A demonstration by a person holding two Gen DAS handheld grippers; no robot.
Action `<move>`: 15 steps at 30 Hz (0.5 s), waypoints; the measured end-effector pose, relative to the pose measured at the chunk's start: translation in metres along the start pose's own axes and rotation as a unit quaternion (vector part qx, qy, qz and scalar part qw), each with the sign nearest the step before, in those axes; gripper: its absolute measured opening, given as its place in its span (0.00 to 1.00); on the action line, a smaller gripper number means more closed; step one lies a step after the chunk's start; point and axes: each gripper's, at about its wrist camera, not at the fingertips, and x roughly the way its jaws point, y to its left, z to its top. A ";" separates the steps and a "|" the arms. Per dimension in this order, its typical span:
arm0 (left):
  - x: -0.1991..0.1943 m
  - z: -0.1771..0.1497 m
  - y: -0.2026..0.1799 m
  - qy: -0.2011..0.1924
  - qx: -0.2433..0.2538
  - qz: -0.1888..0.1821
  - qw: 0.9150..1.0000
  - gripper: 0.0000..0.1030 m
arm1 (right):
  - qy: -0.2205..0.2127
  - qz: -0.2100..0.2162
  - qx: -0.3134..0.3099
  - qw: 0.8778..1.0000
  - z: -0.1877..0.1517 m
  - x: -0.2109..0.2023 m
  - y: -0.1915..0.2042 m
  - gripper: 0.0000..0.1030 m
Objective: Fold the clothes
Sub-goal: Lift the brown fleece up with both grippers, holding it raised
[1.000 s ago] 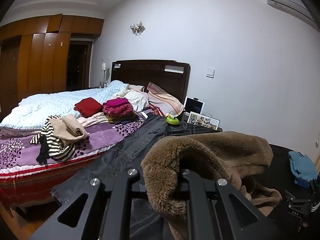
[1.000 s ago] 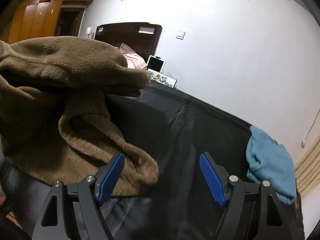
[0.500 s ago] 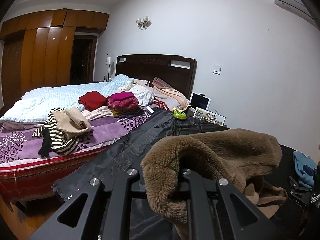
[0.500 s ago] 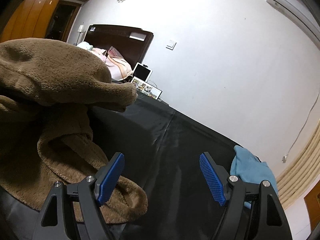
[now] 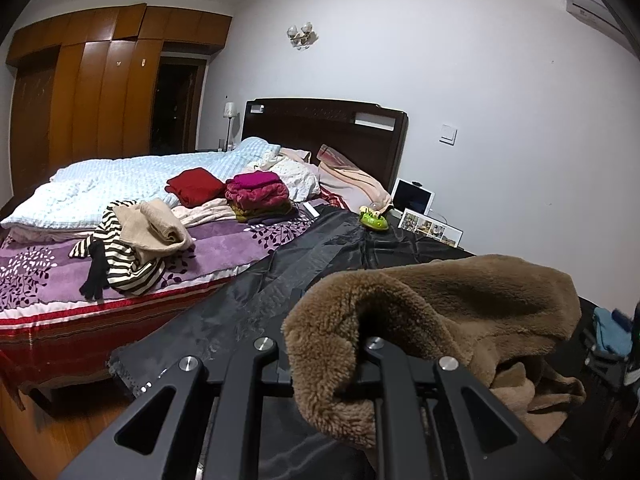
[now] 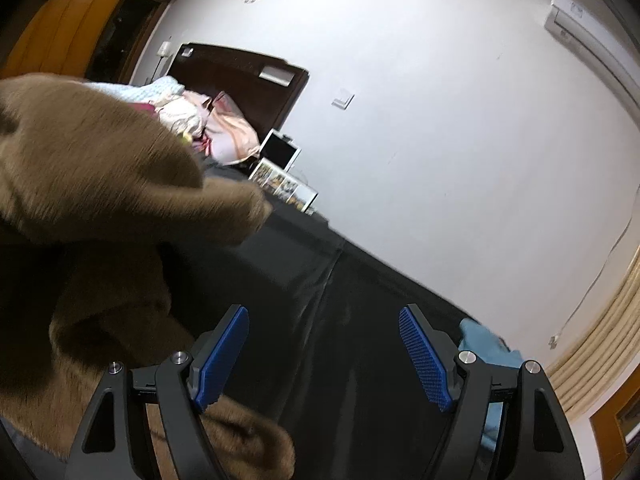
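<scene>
Left wrist view showed the left gripper [image 5: 320,354] clamped on the brown fleece garment [image 5: 460,308]; beside that garment, the right gripper [image 6: 324,354] stood open, empty.

Even indoor light is seen, fisheye bending with dark vignetted corners in both views, motion blur on the brown fleece garment [image 6: 92,168].

The left gripper [image 5: 324,354] is clamping a fold of the brown fleece garment [image 5: 460,312]; beside the garment, the right gripper [image 6: 324,354] is hovering with jaws spread wide.
</scene>
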 end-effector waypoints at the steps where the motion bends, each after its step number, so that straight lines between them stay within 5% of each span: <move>1: 0.001 -0.001 0.001 0.001 -0.001 0.000 1.000 0.16 | -0.003 -0.001 0.003 1.000 0.004 0.000 -0.001 0.77; 15: 0.014 -0.007 0.019 0.014 -0.014 0.007 1.000 0.17 | 0.007 0.052 0.007 0.999 0.019 0.014 0.024 0.77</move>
